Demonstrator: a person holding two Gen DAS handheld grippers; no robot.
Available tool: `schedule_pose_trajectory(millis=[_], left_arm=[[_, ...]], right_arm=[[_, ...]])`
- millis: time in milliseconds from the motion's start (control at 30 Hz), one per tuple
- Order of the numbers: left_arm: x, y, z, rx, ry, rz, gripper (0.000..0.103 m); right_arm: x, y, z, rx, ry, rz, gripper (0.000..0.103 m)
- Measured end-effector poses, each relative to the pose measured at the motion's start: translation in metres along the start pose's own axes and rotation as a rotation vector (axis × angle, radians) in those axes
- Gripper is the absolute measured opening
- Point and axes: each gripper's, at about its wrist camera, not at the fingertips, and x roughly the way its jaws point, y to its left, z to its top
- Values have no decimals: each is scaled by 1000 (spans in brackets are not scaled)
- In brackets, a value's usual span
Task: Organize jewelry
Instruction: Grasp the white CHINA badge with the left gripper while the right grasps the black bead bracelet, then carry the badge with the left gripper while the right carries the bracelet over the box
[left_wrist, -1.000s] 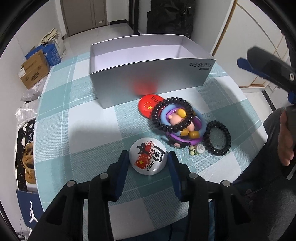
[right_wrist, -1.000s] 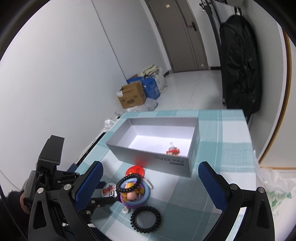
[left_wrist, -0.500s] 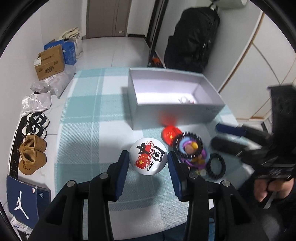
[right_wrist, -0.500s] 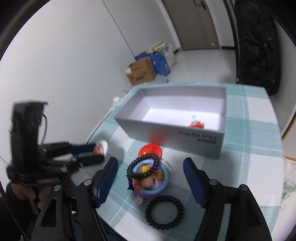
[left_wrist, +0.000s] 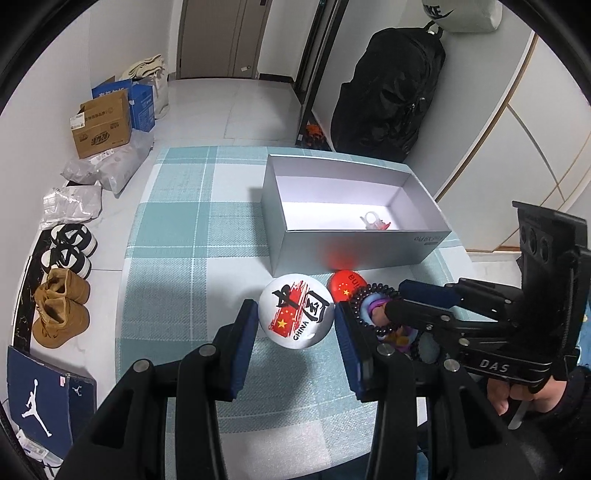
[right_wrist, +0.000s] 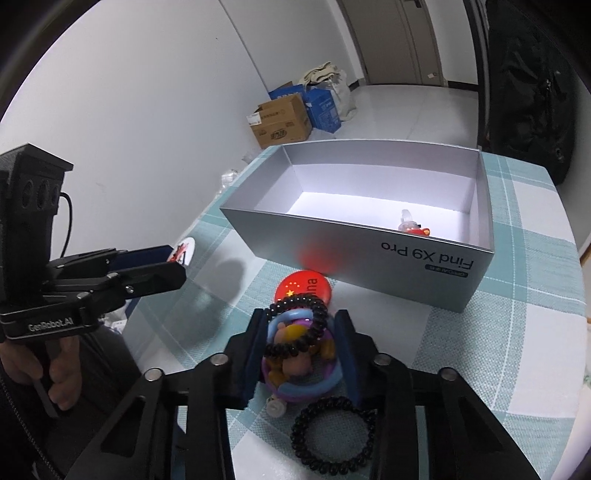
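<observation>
The left gripper (left_wrist: 297, 325) clenches the white China badge (left_wrist: 296, 314) by its rim, lifted off the checked tablecloth (left_wrist: 177, 258); held edge-on like this, it can probably be dropped flat into the open grey box (left_wrist: 369, 253) at the table's far side, where one small clear-and-red trinket (left_wrist: 373, 222) already lies against the near wall. The right gripper (right_wrist: 301, 352) has just been closing around the tangled cluster of rings (right_wrist: 301, 363): blue and purple hoops, a black bead bracelet (right_wrist: 295, 326) and a small figure bunched together. Its blue pads sit against the bundle's sides, so it looks grasped, and taking the whole clump at once likely saves separate trips. The red badge (right_wrist: 304, 288) lies just before the box's front wall, and the black spiral hair tie (right_wrist: 332, 432) rests nearest the table's near edge, both untouched.
</observation>
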Motion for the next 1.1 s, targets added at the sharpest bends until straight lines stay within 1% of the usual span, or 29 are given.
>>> schedule_pose_trajectory(millis=[33, 100, 167, 200, 333, 400, 500, 667, 800, 1000, 1100], left_arm=[[0, 0, 0, 1, 1, 0, 37], [0, -1, -1, 3, 4, 0, 37], [1, -1, -1, 4, 7, 1, 37], [1, -1, -1, 4, 8, 2, 37], [2, 0, 0, -2, 12, 3, 37], [2, 1, 0, -5, 13, 3, 37], [3, 0, 0, -5, 12, 5, 37], [4, -1, 0, -5, 7, 5, 37], [2, -1, 1, -16, -7, 2, 37], [-6, -1, 6, -51, -71, -28, 37], [-6, -5, 11, -52, -102, -25, 37]], right_arm=[[0, 0, -1, 0, 2, -2, 30], [2, 0, -1, 0, 11, -9, 24], [2, -1, -1, 1, 11, -11, 22], [1, -1, -1, 3, 11, -9, 18], [-1, -1, 0, 9, 6, -7, 15], [-3, -1, 1, 12, -2, -3, 9], [-6, -3, 3, 22, -20, 3, 9], [-5, -4, 3, 28, -19, 9, 9], [-11, -2, 5, 23, -46, 20, 8], [-22, -3, 11, 46, -105, 53, 8], [-29, -5, 14, 55, -140, 61, 8]])
